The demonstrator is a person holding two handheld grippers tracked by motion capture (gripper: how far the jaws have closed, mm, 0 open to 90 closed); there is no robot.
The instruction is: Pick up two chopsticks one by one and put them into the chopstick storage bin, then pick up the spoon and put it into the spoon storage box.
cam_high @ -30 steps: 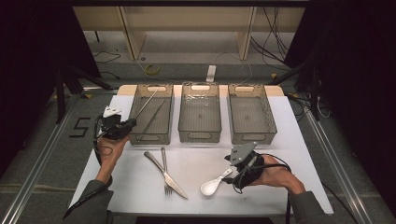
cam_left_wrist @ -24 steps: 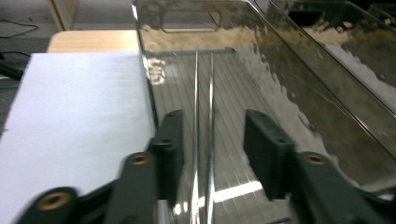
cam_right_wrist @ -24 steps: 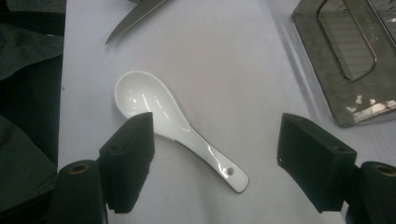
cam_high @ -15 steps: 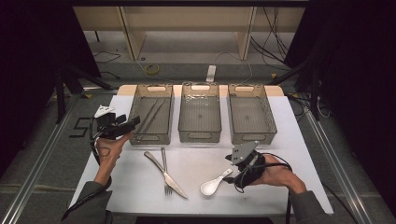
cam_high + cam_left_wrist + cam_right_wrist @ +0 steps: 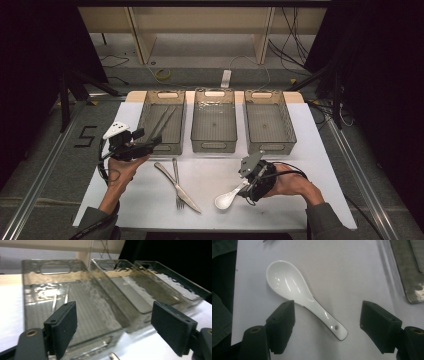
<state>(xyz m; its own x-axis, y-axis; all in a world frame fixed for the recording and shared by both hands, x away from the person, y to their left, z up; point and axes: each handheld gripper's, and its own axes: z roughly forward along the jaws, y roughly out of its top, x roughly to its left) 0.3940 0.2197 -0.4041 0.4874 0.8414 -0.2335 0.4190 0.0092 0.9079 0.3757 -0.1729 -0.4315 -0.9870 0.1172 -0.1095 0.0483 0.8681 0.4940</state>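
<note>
I'm hovering the right gripper [image 5: 325, 327] with jaws spread wide astride the white spoon [image 5: 298, 296] lying on the table [image 5: 300, 200] — I should centre on the handle before clamping. The left gripper [image 5: 113, 327] has just been opening — empty, by the left bin [image 5: 162, 125].

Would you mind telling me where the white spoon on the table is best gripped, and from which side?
Grip the white spoon on its narrow, flat handle, probably coming straight down from above. It lies flat on the table, bowl up, so the wide rounded bowl offers poor purchase. The right gripper already stands open astride the handle, not yet pressing on it.
</note>
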